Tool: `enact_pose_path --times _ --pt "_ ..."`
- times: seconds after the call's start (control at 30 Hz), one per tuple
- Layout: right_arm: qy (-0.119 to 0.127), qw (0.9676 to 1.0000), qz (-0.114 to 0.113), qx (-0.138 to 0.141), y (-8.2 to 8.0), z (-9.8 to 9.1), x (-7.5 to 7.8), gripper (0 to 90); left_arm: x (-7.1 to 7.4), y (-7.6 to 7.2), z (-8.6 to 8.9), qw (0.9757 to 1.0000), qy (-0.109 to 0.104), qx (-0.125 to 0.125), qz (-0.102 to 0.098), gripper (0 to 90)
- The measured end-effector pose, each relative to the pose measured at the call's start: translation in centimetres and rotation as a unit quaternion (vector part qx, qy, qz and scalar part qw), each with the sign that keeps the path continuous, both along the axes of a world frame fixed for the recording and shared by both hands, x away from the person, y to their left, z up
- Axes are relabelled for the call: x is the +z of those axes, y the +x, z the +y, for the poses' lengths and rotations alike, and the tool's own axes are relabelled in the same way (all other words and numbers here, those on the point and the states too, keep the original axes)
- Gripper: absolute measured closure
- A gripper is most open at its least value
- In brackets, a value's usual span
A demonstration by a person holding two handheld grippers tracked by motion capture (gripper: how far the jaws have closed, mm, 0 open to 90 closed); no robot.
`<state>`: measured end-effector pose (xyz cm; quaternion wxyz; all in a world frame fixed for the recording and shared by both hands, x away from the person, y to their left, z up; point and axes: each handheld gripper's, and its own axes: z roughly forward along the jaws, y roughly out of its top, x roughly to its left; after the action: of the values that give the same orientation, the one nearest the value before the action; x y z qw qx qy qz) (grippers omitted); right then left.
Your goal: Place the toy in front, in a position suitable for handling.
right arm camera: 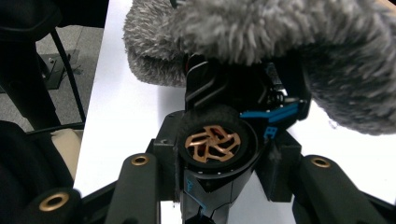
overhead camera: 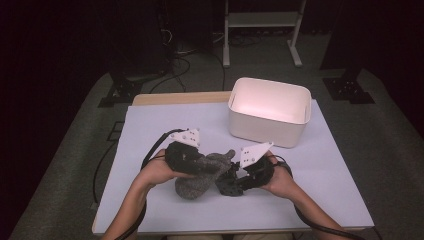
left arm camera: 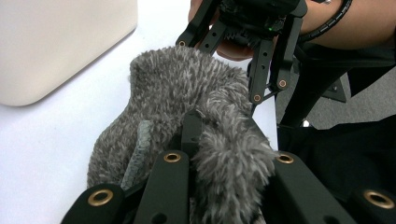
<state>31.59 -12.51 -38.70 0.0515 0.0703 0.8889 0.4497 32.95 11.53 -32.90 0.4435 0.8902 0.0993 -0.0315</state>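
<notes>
A grey fuzzy fabric pouch lies near the front middle of the table. My left gripper is shut on a fold of it; in the left gripper view the pouch bunches between the jaws of the left gripper. My right gripper is shut on a black device with blue trim and a copper rotor. The right gripper holds the device against the pouch's edge, which drapes over the device's far end. The right gripper also appears beyond the pouch.
A white plastic bin stands at the back right of the pale sheet that covers the table; its corner also appears in the left gripper view. Cables trail from both grippers toward the table's front edge.
</notes>
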Motion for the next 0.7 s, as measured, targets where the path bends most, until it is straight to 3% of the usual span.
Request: enact_pose_path --times 0.2,0.3,0.4,0.57,0.7 --pt "0.0 1.0 0.003 -0.007 -0.3 -1.4 0.1 56.5 -0.5 0.1 -0.2 1.0 0.004 -0.004 0.004 76.6" --pt "-0.001 0.9999 0.004 -0.012 -0.4 -2.4 0.2 56.5 -1.1 0.2 -0.2 0.9998 0.021 0.002 0.007 76.6" --pt "0.003 0.9998 0.009 -0.018 -0.5 -3.0 0.1 56.5 -1.7 0.5 -0.7 0.9998 0.013 -0.003 0.014 76.6" --pt "0.004 0.9998 0.01 -0.016 -0.5 -2.9 0.1 56.6 -1.2 0.5 -0.8 0.9999 0.012 -0.005 0.008 76.7" --pt "0.004 0.9999 0.011 -0.007 -0.2 -1.7 0.2 56.6 -0.4 0.4 0.1 1.0 0.003 0.003 0.005 76.7"
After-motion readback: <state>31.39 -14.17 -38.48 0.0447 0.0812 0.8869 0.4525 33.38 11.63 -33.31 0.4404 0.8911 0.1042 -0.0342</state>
